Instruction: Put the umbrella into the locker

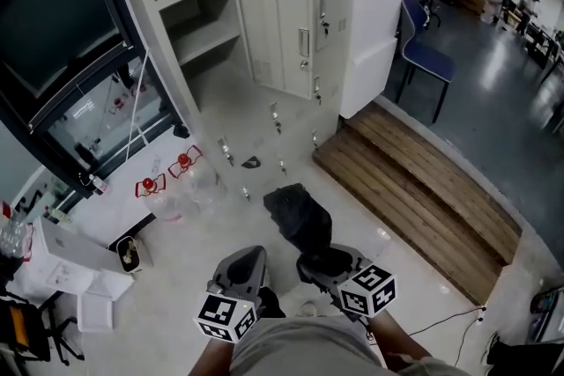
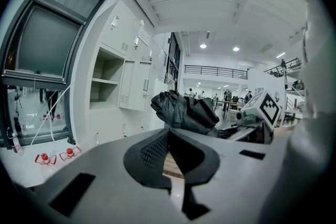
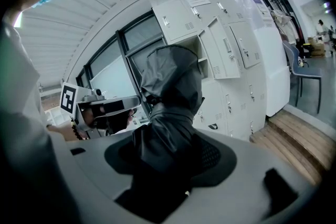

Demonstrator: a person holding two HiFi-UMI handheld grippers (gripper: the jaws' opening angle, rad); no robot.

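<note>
The right tongs point(image 1: 322, 261) are clamped on the umbrella point(image 1: 296, 212), a black folded one with loose, crumpled fabric. In the right gripper view the fabric fills the space between the two jaws and rises above them, with its rumpled end in front of the locker point(image 3: 195, 49). The left tongs point(image 1: 248, 256) sit just beside the right ones, on the person's left, and hold nothing. Their own view shows the dark pads point(image 2: 153, 150) meeting at the tips, with only a sliver of wood planking visible through the gap lower down. From that side the umbrella lies across the view just past the closed tips, apart from them. In the head view both tongs are low in the frame, above the pale floor point(image 1: 176, 295), and the umbrella points away from the person toward the bank of lockers. One locker stands open, its door point(image 1: 280, 35) swung out to the right and a shelf point(image 1: 204, 38) bare inside. A slatted wooden step point(image 1: 423, 180) runs off to the right, and a blue chair point(image 1: 424, 49) stands beyond it.
</note>
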